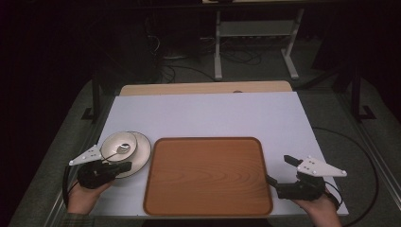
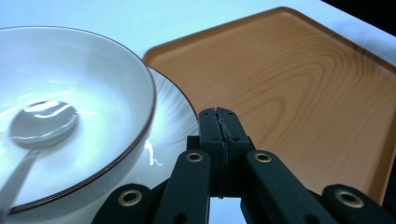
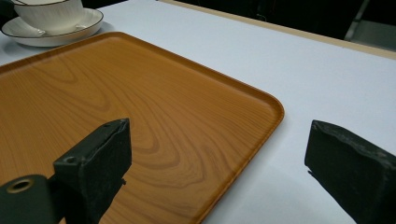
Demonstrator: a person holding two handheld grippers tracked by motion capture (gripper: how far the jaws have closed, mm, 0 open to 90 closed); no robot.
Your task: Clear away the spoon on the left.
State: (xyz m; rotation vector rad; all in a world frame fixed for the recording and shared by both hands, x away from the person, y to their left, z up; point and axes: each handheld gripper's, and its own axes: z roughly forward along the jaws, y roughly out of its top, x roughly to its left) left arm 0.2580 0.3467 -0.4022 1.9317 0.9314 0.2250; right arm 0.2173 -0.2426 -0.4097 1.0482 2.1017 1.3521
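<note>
While my left hand-held gripper rests clenched on nothing at the plate's near rim, beside the bowl holding a spoon, my right hand-held gripper waits with jaws spread at the empty tray's right edge on the desk, probably ready to steady it.

Dim dark surroundings, table lit from above, glare in bowl, near tool blurred

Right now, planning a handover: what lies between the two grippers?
In the high view, the wooden tray lies between the left gripper and the right gripper.
</note>
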